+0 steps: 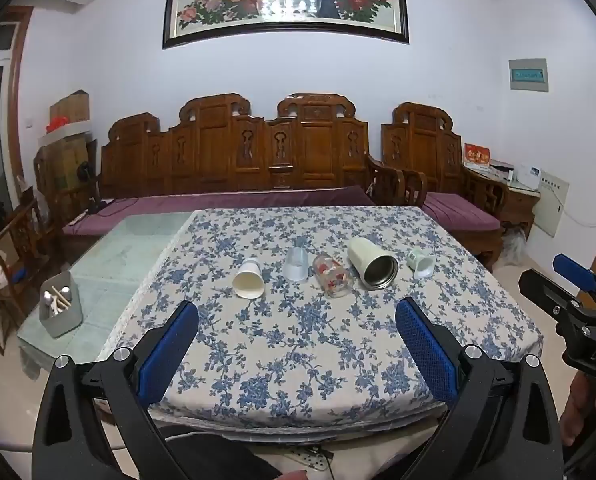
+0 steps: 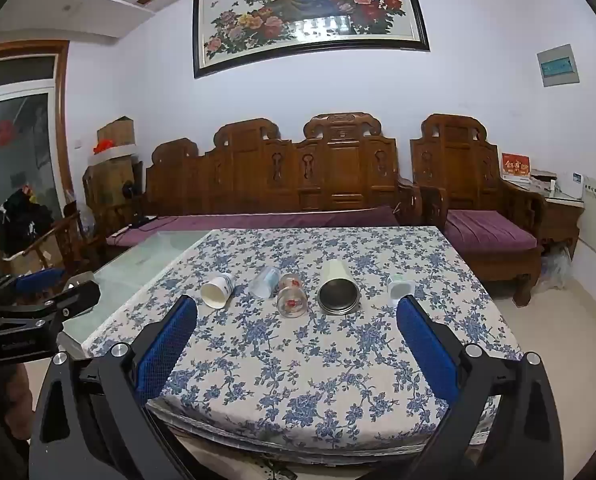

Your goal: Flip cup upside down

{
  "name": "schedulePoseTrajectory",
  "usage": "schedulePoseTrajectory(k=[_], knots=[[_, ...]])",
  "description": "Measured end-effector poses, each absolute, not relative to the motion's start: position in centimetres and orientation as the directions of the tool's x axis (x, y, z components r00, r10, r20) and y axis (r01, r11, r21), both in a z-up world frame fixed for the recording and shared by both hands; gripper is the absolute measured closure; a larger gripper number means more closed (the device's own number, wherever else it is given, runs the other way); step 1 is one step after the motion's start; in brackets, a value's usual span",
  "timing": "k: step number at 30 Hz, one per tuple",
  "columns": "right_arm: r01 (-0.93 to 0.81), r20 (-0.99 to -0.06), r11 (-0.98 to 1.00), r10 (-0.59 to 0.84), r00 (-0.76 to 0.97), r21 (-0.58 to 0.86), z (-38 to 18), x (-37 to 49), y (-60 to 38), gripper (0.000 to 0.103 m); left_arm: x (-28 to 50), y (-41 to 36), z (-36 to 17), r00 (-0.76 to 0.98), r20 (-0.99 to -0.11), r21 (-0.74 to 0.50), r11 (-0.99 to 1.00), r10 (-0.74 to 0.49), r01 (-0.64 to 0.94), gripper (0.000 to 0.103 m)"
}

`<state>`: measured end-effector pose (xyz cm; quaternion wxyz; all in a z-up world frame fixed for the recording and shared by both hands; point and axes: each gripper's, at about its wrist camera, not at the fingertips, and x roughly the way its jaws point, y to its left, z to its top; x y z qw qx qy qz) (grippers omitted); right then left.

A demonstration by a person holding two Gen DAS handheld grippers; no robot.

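Observation:
Several cups lie on their sides in a row on the floral tablecloth [image 1: 298,352], mouths toward me: a white paper cup [image 1: 249,279] [image 2: 217,289], a clear plastic cup [image 1: 297,265] [image 2: 264,282], a glass with red flowers [image 1: 331,276] [image 2: 291,295], a cream steel-lined tumbler [image 1: 372,263] [image 2: 337,288] and a small pale green cup [image 1: 421,263] [image 2: 400,286]. My left gripper [image 1: 298,312] is open and empty, short of the row. My right gripper [image 2: 297,310] is open and empty, also short of the row.
A grey caddy [image 1: 60,308] with utensils stands on the bare glass tabletop [image 1: 110,264] at the left. A carved wooden sofa [image 1: 238,160] with purple cushions stands behind the table. Each gripper shows at the edge of the other's view: right [image 1: 578,312], left [image 2: 26,312].

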<state>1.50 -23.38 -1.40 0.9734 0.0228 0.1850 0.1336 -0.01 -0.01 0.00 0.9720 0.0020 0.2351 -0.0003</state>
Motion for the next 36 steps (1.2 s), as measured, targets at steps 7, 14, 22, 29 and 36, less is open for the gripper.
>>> schedulePoseTrajectory(k=[7,14,22,29,36], knots=[[-0.252,-0.351,0.963,0.269,0.897,0.095,-1.4,1.4,-23.4,0.002,0.1,0.2,0.0,0.892,-0.453,-0.002,1.000,-0.006,0.005,0.008],[-0.252,-0.353,0.963,0.271,0.896,0.101,-1.4,1.7,-23.4,0.002,-0.6,-0.1,0.9,0.900,-0.436,0.005,1.000,-0.002,0.005,0.008],[-0.255,-0.347,0.962,0.274,0.897,0.098,-1.0,1.2,-23.1,0.002,-0.9,-0.2,1.2,0.904,-0.428,0.005,1.000,-0.005,0.008,0.008],[-0.258,-0.335,0.961,0.277,0.900,0.101,-1.1,0.8,-23.3,0.002,-1.0,-0.2,1.5,0.906,-0.423,0.002,1.000,-0.007,0.009,0.008],[-0.260,-0.332,0.960,0.279,0.901,0.102,-1.0,0.6,-23.4,0.002,-1.1,-0.2,1.6,0.907,-0.422,0.002,1.000,-0.007,0.009,0.008]])
